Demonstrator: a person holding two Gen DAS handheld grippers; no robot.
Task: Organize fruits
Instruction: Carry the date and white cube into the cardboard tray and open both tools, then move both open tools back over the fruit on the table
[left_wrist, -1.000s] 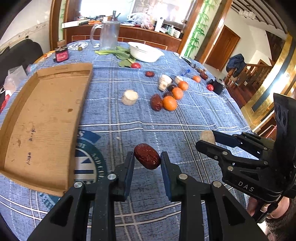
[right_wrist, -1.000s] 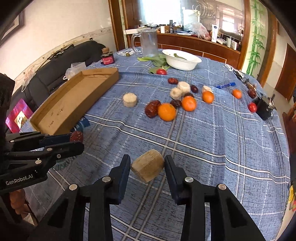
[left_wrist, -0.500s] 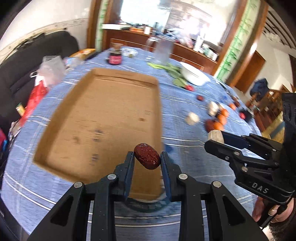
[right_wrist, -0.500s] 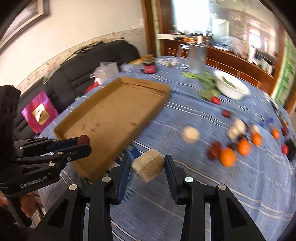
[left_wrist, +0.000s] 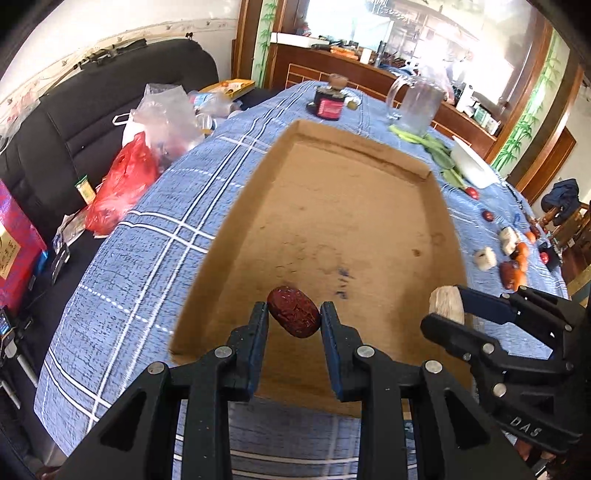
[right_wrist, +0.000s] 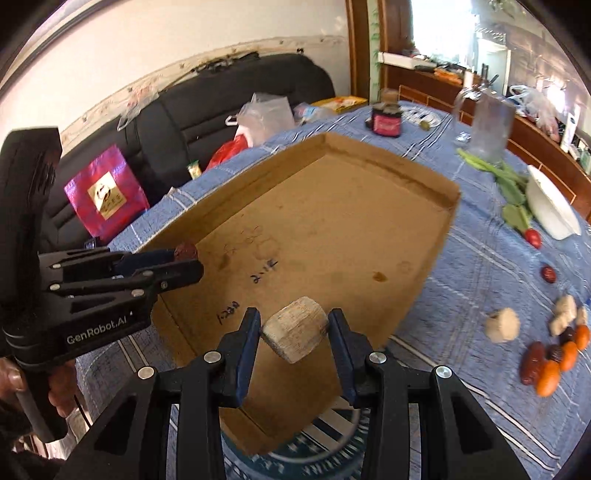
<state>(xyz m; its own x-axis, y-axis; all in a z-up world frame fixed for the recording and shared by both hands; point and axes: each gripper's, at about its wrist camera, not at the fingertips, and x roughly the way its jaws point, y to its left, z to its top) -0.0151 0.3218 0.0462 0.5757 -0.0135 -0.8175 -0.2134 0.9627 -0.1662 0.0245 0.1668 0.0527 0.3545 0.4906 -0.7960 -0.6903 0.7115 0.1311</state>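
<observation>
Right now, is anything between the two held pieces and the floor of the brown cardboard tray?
Nothing visible. The wrinkled dark red date and the pale tan chunk hang over the bare floor of the brown cardboard tray.

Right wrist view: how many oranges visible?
3, all right of the cardboard tray: nearest orange, middle orange, farthest orange at the frame edge. More may sit out of view.

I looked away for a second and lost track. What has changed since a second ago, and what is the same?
Both tongs swung left, from above the cloth beside the scattered fruit to above the near end of the cardboard tray. The left tongs still clamp the red date; the right tongs still clamp the pale chunk. Nothing was released, and no fruit lies in the tray.
</observation>
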